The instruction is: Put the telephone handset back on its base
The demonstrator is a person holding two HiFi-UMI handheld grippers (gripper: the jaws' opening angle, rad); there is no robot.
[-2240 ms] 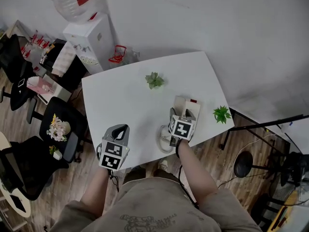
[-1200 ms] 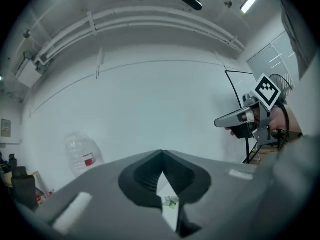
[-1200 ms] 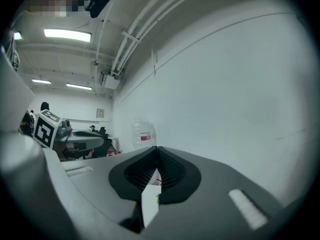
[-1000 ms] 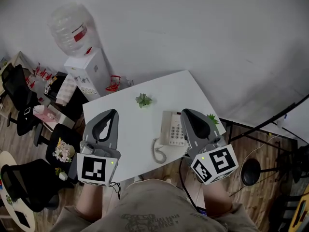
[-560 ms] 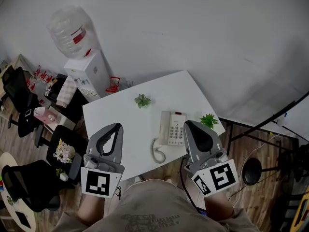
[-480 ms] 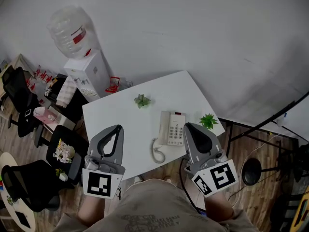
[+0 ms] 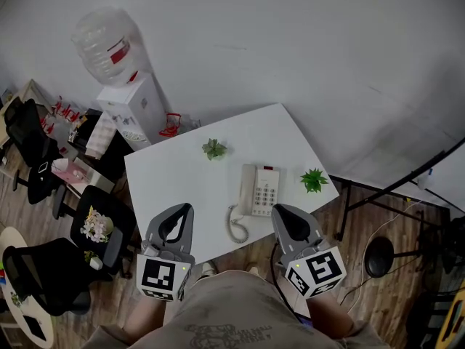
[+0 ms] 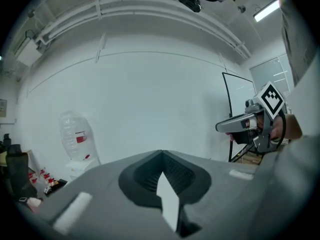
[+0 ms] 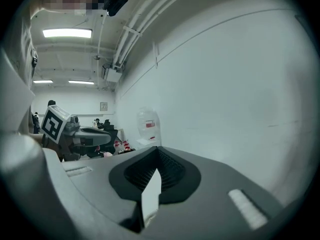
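Head view, telephone: the telephone base (image 7: 265, 191) is sitting on the white surface (image 7: 182, 173) near its front edge. I am seeing the handset (image 7: 248, 187) lying in the cradle along the base's left side.
Head view, cord: the coiled cord (image 7: 235, 228) is curling from the base toward the front edge.
Head view, grippers: I am holding the left gripper (image 7: 183, 211) over the front-left edge and the right gripper (image 7: 282, 211) just in front of the base. Neither is touching the telephone.
Head view, greenery: a small plant (image 7: 213, 149) is standing behind the base, and a second plant (image 7: 314, 180) is standing to its right.
Left gripper view, jaws: they are meeting at the tips, closed on nothing, and facing the wall (image 8: 150, 84). A water bottle (image 8: 75, 136) is showing at the left.
Right gripper view, jaws: they are pressing together, empty.
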